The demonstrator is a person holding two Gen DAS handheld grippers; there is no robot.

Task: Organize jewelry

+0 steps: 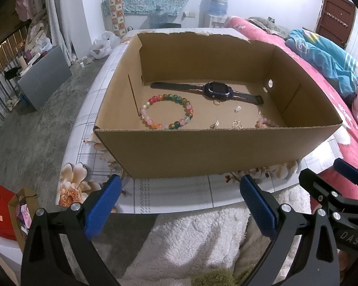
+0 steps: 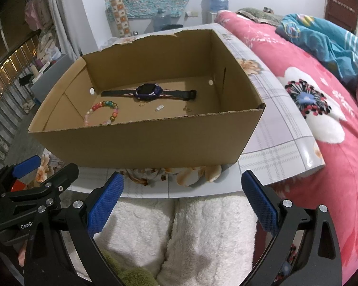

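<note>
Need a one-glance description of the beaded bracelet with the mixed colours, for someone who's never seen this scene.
Find the open cardboard box on the flower-print table. On its floor, a dark watch lies along the far wall; the bracelet sits just in front of the strap's left end. It is the full ring of round red, green, orange and pink beads, unlike the all-pink bracelet at the near right.

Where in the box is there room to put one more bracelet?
Inside the cardboard box, the floor is bare behind the watch, toward the back wall. The front is crowded: the colourful bead bracelet, a pink bracelet and small charms. Both grippers hang open outside.
</note>
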